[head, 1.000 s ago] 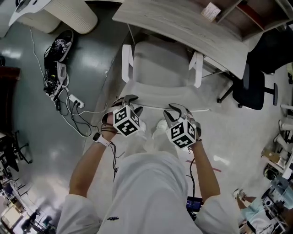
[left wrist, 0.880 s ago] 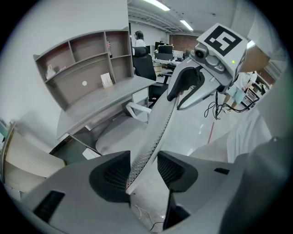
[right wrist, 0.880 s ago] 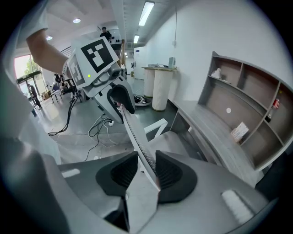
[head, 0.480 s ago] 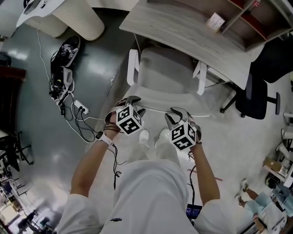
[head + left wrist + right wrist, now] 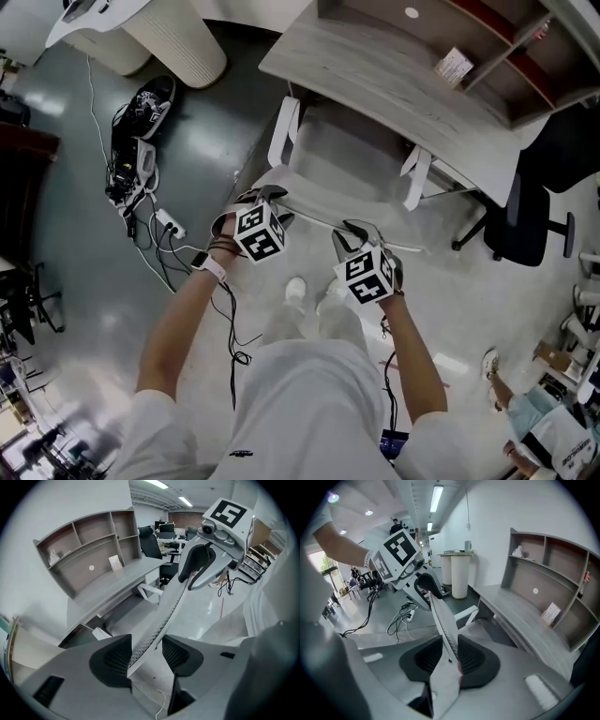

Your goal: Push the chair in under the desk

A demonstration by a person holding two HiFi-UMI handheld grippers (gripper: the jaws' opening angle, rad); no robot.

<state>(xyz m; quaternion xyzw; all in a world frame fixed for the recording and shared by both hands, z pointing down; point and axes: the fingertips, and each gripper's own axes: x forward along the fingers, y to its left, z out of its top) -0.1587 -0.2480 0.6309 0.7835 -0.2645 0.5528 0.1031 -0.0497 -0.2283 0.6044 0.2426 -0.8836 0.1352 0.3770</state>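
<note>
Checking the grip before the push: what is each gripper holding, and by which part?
The white chair's perforated backrest, by its top edge: the right gripper is closing its jaws onto it; the left gripper straddles it, unclamped.

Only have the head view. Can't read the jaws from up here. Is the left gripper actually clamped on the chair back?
Observer: No. In the left gripper view the left gripper is open. The top edge of the chair back runs between its jaws, against one of them, with a gap at the other.
Operator: And the right one?
Observer: The right gripper is closing. Its own view shows the same edge between its jaws, and both look to be pressing on it.
</note>
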